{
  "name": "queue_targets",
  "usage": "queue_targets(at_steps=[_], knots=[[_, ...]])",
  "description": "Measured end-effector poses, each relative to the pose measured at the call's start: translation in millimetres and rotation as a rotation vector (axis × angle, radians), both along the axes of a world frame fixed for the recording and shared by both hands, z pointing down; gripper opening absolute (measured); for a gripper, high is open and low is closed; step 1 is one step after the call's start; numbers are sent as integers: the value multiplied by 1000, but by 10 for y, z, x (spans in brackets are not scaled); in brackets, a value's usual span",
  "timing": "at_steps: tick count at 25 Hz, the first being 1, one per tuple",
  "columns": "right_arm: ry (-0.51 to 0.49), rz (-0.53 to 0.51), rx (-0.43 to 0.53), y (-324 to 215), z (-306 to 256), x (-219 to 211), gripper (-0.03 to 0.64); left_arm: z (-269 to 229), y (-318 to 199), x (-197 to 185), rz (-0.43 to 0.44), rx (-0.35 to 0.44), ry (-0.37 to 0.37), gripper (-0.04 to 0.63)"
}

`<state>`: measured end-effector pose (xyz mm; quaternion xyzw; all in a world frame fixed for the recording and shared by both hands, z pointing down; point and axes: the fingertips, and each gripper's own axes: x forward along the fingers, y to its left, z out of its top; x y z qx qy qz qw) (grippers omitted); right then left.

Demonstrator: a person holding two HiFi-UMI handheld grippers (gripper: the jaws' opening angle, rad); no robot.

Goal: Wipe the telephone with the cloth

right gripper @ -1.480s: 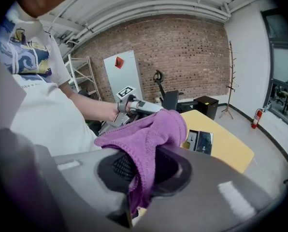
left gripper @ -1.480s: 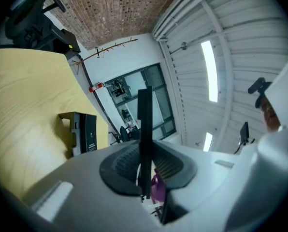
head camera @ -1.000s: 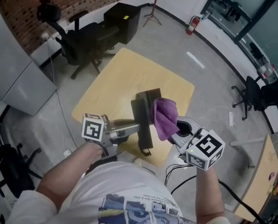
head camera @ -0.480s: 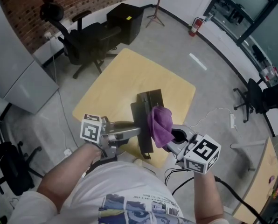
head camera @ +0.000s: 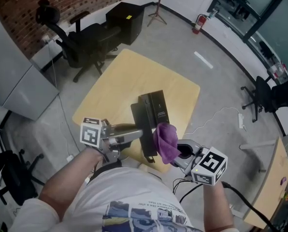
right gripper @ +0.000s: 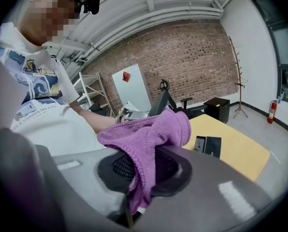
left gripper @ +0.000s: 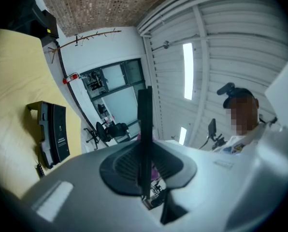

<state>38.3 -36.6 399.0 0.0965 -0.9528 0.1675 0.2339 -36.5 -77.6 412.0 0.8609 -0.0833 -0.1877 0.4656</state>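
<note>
Left hand-held gripper (head camera: 140, 131) pinches, seemingly, the handset (head camera: 139, 115) — right one (right gripper: 136, 178) pinches cloth (head camera: 165, 140), tips hidden.

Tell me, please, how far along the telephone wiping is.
Done: the left gripper holds the handset lifted off the base. In hand: the right gripper holds the purple cloth at the handset's near end. Left: probably the base on the table; how much is wiped cannot be told.

White T-shirt (head camera: 129, 190) with blue print; grey left gripper (head camera: 141, 132) and right gripper (head camera: 173, 153), black-and-white marker cubes (head camera: 92, 133) (head camera: 209, 166)
</note>
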Motion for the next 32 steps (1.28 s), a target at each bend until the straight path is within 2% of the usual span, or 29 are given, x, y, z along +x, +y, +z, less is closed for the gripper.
queue_targets(at_steps=[4,9,12,17,22,32], knots=[[-43,31,-16,-161,-72,46,43,-45,10,37,20,5,17,76],[-91,66,15,-466,-221,-61,43,-94,80,113,64,22,34,75],[-119,60,20,-601,-301,-187,43,-108,128,142,89,28,40,76],[-173,28,-28,-655,-381,-361,43,-179,125,166,102,32,54,76],[-135,-21,-44,-545,-261,-407,43,-183,42,76,83,29,52,76],[-75,-84,-104,-131,30,-223,43,-182,10,31,80,32,58,76]])
